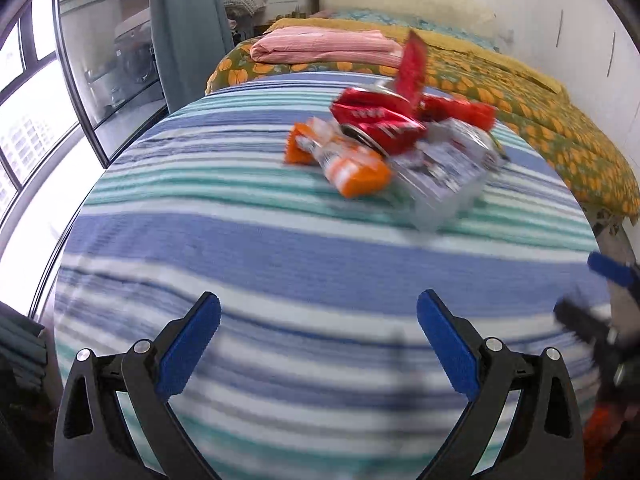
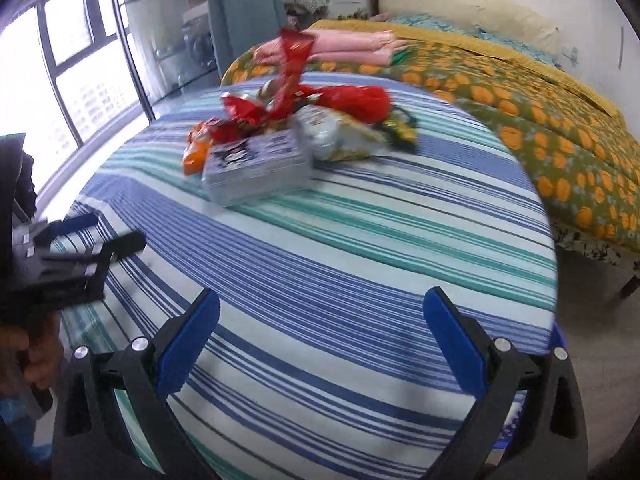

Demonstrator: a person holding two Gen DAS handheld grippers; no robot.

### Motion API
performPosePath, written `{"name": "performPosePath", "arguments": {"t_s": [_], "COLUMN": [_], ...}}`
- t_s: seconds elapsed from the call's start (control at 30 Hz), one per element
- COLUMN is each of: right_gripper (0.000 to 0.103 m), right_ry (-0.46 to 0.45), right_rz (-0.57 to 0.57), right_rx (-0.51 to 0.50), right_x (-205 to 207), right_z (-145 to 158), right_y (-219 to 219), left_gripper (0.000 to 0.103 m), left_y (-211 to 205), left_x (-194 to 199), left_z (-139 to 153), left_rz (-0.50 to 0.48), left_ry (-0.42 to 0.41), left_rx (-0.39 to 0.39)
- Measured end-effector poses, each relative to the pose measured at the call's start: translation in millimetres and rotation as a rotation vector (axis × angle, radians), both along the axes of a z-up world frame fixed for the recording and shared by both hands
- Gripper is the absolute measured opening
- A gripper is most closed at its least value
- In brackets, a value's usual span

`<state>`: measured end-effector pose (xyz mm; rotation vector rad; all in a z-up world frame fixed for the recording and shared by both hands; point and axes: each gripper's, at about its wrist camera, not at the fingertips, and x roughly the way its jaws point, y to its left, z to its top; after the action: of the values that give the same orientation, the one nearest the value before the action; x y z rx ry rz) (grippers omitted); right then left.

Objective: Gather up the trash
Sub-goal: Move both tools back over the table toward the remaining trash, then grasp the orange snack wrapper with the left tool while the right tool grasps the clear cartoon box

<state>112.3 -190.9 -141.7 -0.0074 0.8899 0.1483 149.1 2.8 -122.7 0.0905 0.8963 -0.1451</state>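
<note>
A heap of crumpled snack wrappers [image 2: 296,128] is seen lying on the far part of a round table covered in a blue, green and white striped cloth [image 2: 360,280]. Nearest the grippers in the heap lies a flat grey printed packet [image 2: 256,168]. An orange and white wrapper [image 1: 348,160] sits at the heap's left edge, and crushed red foil wrappers [image 1: 376,120] are piled on top, with 1 long red wrapper [image 2: 294,64] standing upright. A silver and yellow bag [image 2: 340,140] lies to the right of the grey packet, with a dark wrapper just beyond it. No bin or bag for the trash is shown in either view, so the destination cannot be told.

The left gripper [image 1: 318,336] is held wide apart with nothing between its blue pads, well short of the heap. The right gripper [image 2: 320,332] is likewise spread to its widest and empty, over the bare near part of the cloth.

The step in hand is judged to be the approach to a first piece. It would be done best if 1 loose item at the heap's edge were chosen, such as the grey packet or the orange wrapper, and the pads were brought down either side of a raised fold. Thin foil is likely to slip, so a crumpled ridge should be pinched rather than a flat face. The cloth should be kept out of the pinch, since it could be dragged along with the wrapper.

Behind the table, a bed with an orange-flowered cover [image 2: 540,120] and a folded pink blanket [image 1: 324,46] is visible.
</note>
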Motion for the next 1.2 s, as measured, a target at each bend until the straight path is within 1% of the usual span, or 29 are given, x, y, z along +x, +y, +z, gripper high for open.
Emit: {"name": "performPosePath", "arguments": {"t_s": [0.2,0.3,0.33,0.4,0.5,0.57,0.67,0.7,0.73,0.77,0.8,0.9,0.93,1.0,1.07,1.1,1.13,1.17,1.2], "right_gripper": [0.099,0.098,0.098,0.098,0.098,0.098,0.098,0.098,0.098,0.098,0.098,0.098,0.098,0.098,0.098,0.098,0.098,0.098,0.098], "right_ry": [0.036,0.059,0.046,0.054,0.055,0.054,0.053,0.053,0.053,0.053,0.053,0.052,0.052,0.051,0.051,0.05,0.049,0.049,0.049], "right_rz": [0.007,0.006,0.011,0.017,0.016,0.015,0.014,0.014,0.013,0.013,0.014,0.011,0.011,0.009,0.003,0.0,-0.003,-0.005,-0.007], "right_rx": [-0.039,-0.053,-0.065,-0.057,-0.053,-0.051,-0.053,-0.052,-0.052,-0.053,-0.053,-0.054,-0.054,-0.054,-0.054,-0.054,-0.054,-0.053,-0.053], "right_x": [15,20,19,21,22,23,22,22,22,21,21,22,22,21,21,20,20,20,20], "right_z": [-13,-23,-22,-23,-24,-24,-23,-23,-23,-23,-23,-23,-23,-23,-23,-23,-23,-23,-24], "right_y": [22,28,29,29,29,28,28,28,29,29,29,29,28,28,28,28,28,27,27], "left_gripper": [0.097,0.097,0.097,0.097,0.097,0.097,0.097,0.097,0.097,0.097,0.097,0.097,0.097,0.097,0.092,0.082,0.065,0.055,0.042], "left_y": [-2,-13,-15,-10,20,45,73,78,78,76,67,38,27,8,-1,-4,-4,-3,-1], "left_x": [53,72,78,84,85,82,79,77,76,75,75,82,86,96,108,112,115,117,116], "left_z": [-1,-3,-5,-7,-8,-10,-9,-7,-3,0,5,11,10,7,2,-1,-4,-6,-7], "left_rz": [0.009,-0.003,-0.002,0.013,0.083,0.128,0.163,0.149,0.115,0.076,0.014,-0.086,-0.111,-0.133,-0.138,-0.138,-0.141,-0.151,-0.169], "left_ry": [0.001,-0.004,-0.003,0.005,0.016,0.023,0.022,0.019,0.013,0.01,0.011,0.009,0.011,0.002,0.008,0.019,0.035,0.051,0.075], "left_rx": [-0.024,-0.004,0.012,0.022,0.006,0.02,0.029,0.011,-0.019,-0.048,-0.075,-0.071,-0.055,-0.017,-0.001,-0.004,-0.014,-0.031,-0.057]}}
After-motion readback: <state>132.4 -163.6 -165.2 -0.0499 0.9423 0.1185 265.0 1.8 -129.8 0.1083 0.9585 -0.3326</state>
